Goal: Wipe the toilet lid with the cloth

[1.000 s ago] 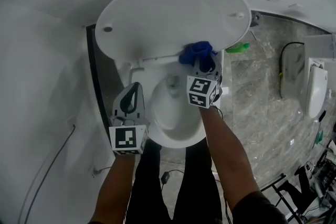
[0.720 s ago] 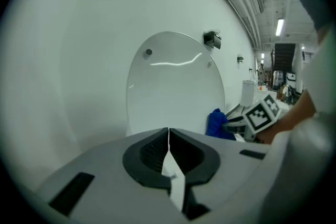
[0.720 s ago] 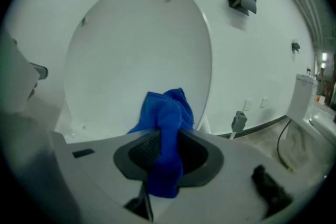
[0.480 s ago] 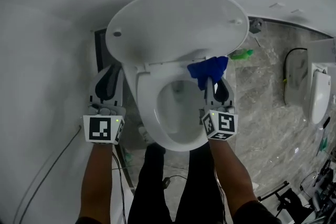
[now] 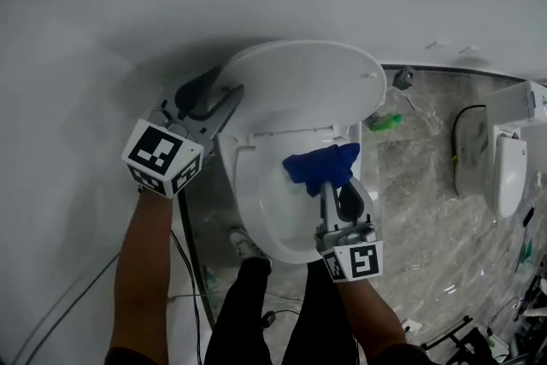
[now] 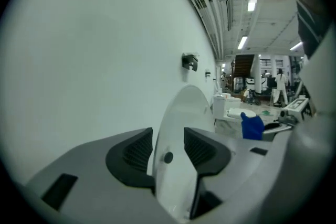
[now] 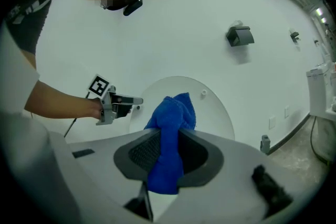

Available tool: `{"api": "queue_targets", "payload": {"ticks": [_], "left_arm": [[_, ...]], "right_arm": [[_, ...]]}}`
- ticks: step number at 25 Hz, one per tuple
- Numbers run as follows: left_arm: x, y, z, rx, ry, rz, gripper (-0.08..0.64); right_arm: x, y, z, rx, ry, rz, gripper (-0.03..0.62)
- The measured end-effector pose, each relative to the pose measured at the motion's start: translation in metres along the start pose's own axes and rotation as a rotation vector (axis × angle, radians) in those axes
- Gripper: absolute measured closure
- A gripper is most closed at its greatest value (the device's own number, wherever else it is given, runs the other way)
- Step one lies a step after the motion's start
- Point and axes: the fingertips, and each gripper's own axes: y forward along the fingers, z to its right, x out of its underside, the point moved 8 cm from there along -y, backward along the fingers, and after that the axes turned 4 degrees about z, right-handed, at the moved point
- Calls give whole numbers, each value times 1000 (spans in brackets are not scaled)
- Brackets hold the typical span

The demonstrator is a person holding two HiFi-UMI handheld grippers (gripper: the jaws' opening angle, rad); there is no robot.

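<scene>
Lid [image 5: 299,85] is up, standing near-upright against the wall in the upper middle of the head view. Its inner face points down-frame at the person. I read its long axis as hinge to top edge, so close to vertical.

Left gripper [image 5: 218,91] is at the lid's left rim, upper left of frame. In the left gripper view the rim [image 6: 176,128] runs straight between the jaws, and the jaws are opening. I can't see the pads biting on it, so it looks like a let-go.

Right gripper [image 5: 338,188] is clamped on the blue cloth [image 5: 320,167], over the seat [image 5: 248,201] in the frame centre. The cloth is bunched, with its long axis along the jaws. A tuft sticks out past the tips toward the lid, and a tail hangs back between the pads [image 7: 144,152].

Key relation: the lid face lies straight ahead of the cloth, up-frame of it and apart, with no contact yet. The left hand is nearer the lid, but the right hand has the cloth. In the right gripper view the lid [image 7: 215,107] sits right behind the tuft [image 7: 170,123], so it's lined up. My call is push forward to touch, then stroke along the vertical axis.
</scene>
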Motion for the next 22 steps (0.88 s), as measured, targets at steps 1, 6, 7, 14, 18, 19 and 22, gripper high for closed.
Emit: {"api": "queue_targets", "payload": {"ticks": [1, 6, 7, 14, 18, 19, 22], "left_arm": [[-4, 5, -2, 26, 8, -10, 372], [-15, 2, -5, 64, 49, -30, 489], [-16, 0, -4, 75, 59, -29, 492], [-20, -24, 23, 135, 151, -10, 506], [-20, -45, 54, 150, 206, 13, 509], [-19, -52, 63, 154, 233, 18, 509], [-12, -73, 94, 154, 335, 21, 511]], "right_arm": [[-5, -2, -6, -9, -1, 13, 503], [-20, -18, -31, 1, -2, 47, 503], [-23, -21, -35, 12, -3, 54, 503], [-36, -57, -28, 149, -6, 88, 503], [-46, -87, -6, 236, -2, 93, 503], [-47, -97, 1, 253, 7, 93, 503], [-43, -126, 25, 294, 50, 83, 503]]}}
